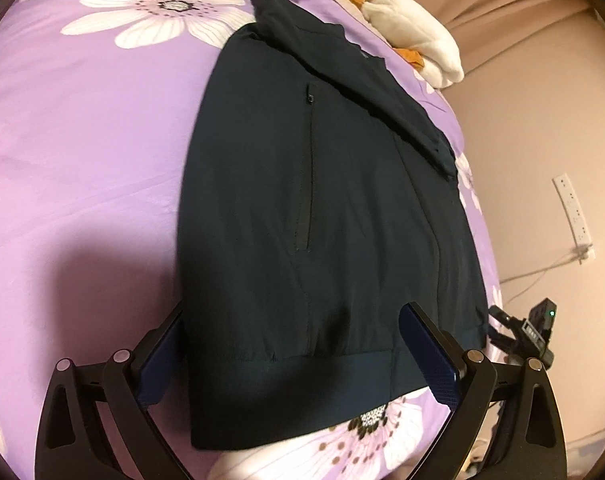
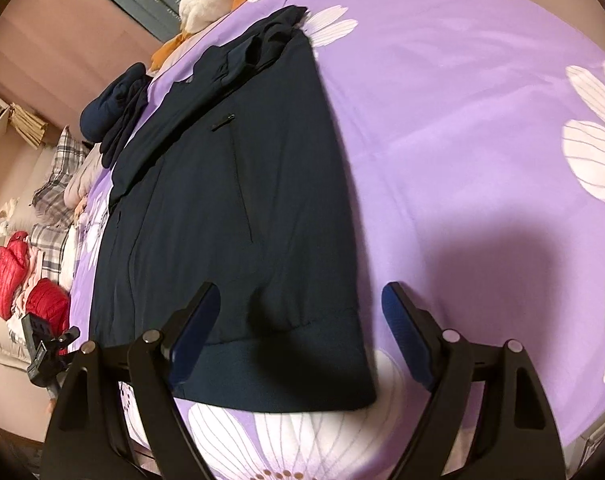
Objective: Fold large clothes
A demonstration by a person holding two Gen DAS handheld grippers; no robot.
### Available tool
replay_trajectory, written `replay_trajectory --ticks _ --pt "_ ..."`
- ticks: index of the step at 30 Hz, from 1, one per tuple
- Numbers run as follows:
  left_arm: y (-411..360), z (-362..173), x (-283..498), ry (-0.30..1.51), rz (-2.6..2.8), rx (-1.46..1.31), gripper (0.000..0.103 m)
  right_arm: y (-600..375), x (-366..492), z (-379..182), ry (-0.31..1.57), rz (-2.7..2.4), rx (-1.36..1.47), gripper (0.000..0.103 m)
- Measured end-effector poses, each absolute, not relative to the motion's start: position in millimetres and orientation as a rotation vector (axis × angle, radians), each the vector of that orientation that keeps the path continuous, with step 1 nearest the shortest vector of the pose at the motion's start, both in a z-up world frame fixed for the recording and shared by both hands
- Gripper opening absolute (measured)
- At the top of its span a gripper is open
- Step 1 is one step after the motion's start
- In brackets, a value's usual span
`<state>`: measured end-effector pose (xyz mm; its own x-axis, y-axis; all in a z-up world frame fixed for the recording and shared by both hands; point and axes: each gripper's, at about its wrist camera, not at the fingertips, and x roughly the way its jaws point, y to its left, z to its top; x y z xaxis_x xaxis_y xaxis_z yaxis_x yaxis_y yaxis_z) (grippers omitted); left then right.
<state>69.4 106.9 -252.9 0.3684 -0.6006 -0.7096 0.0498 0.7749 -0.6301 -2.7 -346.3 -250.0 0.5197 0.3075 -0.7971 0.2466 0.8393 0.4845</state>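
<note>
A dark navy jacket lies flat on the purple flowered bedsheet, with one sleeve folded across its upper part and a zipped pocket showing. My left gripper is open wide over the ribbed hem near the jacket's left corner. One blue pad sits just off the jacket's edge, the other over the hem. In the right wrist view the same jacket runs away from me. My right gripper hangs open over the hem's right corner, one pad above the cloth and one above the bedsheet.
A white and orange plush toy lies past the collar. Dark folded clothes sit beside the jacket's far end. Red padded jackets and plaid pillows are piled off the bed's left. A power strip hangs on the wall.
</note>
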Motion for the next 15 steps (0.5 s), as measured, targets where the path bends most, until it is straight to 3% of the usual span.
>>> replay_trajectory --ticks 15 --pt "118.3 -259.3 103.8 1.143 -0.600 -0.765 0.100 -349.1 59.0 -258.0 1.031 0.153 0.670 0.084"
